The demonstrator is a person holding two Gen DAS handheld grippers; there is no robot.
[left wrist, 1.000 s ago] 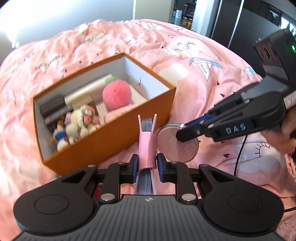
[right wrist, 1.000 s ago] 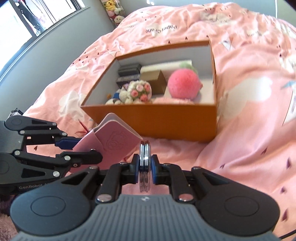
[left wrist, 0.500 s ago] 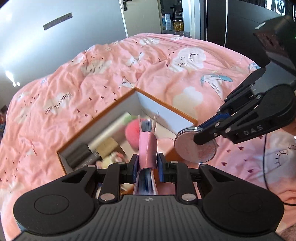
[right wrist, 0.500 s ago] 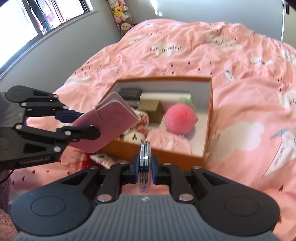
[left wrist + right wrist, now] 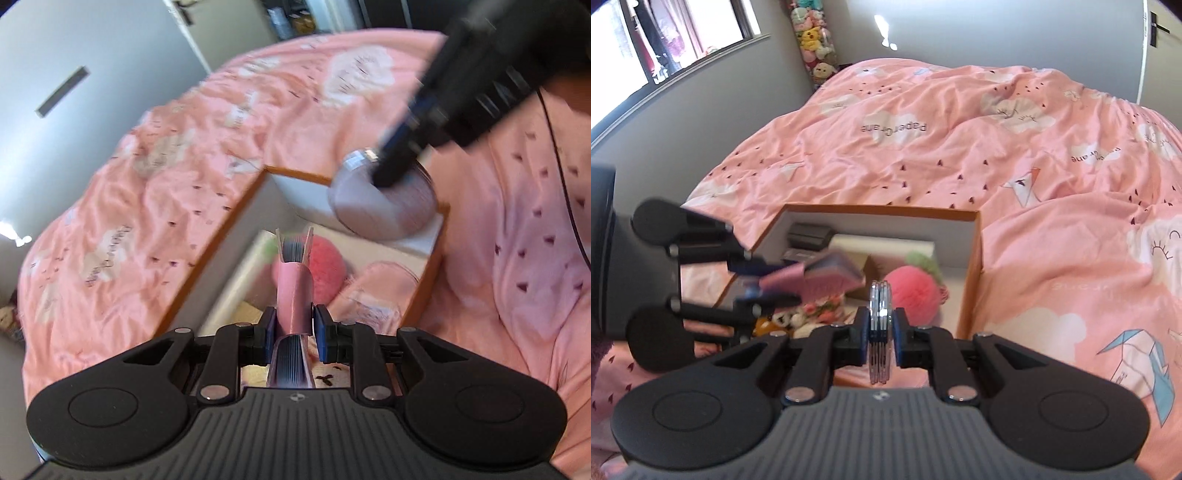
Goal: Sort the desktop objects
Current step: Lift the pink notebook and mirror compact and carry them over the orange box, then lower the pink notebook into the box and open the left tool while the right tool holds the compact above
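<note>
We see the orange box [image 5: 973, 273] holding a pink pompom [image 5: 916, 297], plush toys (blurred) [image 5: 798, 314] — left gripper [image 5: 294, 328] pinching a pink card holder [image 5: 293, 295], right gripper [image 5: 881, 334] clamping a round compact [image 5: 880, 332].

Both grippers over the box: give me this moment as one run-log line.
left gripper: shut on pink card holder | right gripper: shut on round compact | both above orange box | neither item released yet

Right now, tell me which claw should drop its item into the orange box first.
Left, probably. The left claw holds the pink card wallet right over the orange box interior, while the right claw carries its round compact above the box's far corner.
</note>
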